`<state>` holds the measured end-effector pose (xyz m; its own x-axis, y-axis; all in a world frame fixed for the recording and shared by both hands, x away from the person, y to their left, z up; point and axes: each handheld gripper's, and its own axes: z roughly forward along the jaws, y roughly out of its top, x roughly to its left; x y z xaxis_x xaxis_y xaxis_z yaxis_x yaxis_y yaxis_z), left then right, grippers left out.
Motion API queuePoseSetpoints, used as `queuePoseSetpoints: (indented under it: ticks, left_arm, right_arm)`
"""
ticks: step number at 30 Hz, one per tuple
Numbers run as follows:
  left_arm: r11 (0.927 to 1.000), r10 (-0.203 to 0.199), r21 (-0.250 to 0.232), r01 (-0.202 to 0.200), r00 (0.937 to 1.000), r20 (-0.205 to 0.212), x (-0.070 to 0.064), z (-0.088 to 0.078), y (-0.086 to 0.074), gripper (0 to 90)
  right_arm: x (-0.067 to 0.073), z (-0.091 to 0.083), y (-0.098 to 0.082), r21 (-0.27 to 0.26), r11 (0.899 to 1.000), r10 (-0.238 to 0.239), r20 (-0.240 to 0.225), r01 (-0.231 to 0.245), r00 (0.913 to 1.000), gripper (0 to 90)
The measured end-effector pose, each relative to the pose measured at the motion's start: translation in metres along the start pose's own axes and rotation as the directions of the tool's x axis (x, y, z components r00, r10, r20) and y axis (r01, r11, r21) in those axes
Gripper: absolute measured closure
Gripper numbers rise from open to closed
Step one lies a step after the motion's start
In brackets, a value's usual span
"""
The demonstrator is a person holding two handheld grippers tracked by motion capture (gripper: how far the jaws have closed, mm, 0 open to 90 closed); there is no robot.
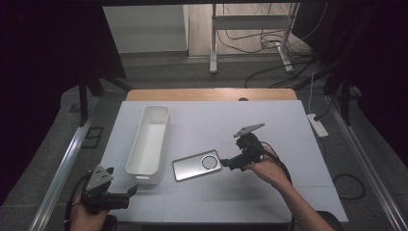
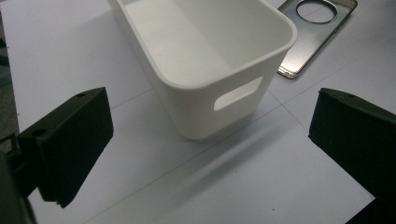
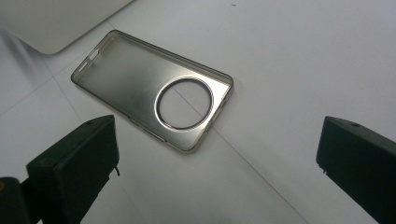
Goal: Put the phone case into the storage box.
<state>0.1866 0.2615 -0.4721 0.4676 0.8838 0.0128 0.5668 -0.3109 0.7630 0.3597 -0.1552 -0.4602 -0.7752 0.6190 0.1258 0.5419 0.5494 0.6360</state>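
White sheeting covers the table (image 1: 288, 144), with dark floor and cables at the frame's top. Left of centre stands an empty white bin (image 1: 149, 144); just right of it lies the metallic phone case (image 1: 196, 165). Right tongs (image 1: 226, 163), spread wide, hover beside the case; left tongs (image 1: 130, 192), lower left, gape empty.

Brushed, softly shiny metal phone case (image 3: 135, 79), smooth matt white plastic bin (image 2: 205, 56), matt white table (image 1: 288, 144)
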Motion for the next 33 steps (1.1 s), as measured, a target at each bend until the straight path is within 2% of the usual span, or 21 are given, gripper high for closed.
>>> queuePoseSetpoints:
  ticks: [13,19,24,25,27,31,32,33]
  left_arm:
    - [1.0000,0.001,-0.001,-0.001,1.0000,0.003,0.000,0.000,0.000,0.5]
    - [1.0000,0.002,0.000,-0.002,1.0000,0.003,0.000,0.000,0.000,0.5]
    - [1.0000,0.000,-0.001,0.000,1.0000,0.004,0.001,0.000,0.000,0.5]
    - [1.0000,0.001,0.000,-0.001,1.0000,0.004,0.001,0.000,0.000,0.5]
    - [1.0000,0.002,0.002,-0.002,1.0000,0.004,0.000,0.000,0.000,0.5]
    - [1.0000,0.007,0.005,-0.007,1.0000,0.000,0.000,0.001,0.000,0.5]
    - [1.0000,0.007,0.005,-0.007,1.0000,0.000,0.000,0.001,0.000,0.5]
    - [1.0000,0.006,0.005,-0.006,1.0000,-0.001,0.000,0.001,0.000,0.5]
  right_arm:
    - [0.012,0.021,0.016,0.065,0.998,-0.029,0.015,0.028,0.9995,0.2]
    - [0.016,0.030,0.025,0.068,0.997,-0.027,0.000,0.027,0.9996,5.3]
    - [0.017,0.035,0.028,0.070,0.997,-0.035,-0.004,0.035,0.9994,17.4]
    - [0.017,0.037,0.028,0.075,0.996,-0.047,0.007,0.046,0.9989,20.9]
    - [0.017,0.038,0.028,0.085,0.994,-0.066,0.016,0.064,0.9977,30.0]
    - [0.017,0.039,0.026,0.075,0.994,-0.074,-0.010,0.075,0.9972,49.3]
    - [0.017,0.039,0.026,0.075,0.994,-0.074,-0.010,0.075,0.9972,49.3]
    - [0.017,0.040,0.025,0.082,0.993,-0.085,-0.017,0.086,0.9963,56.6]
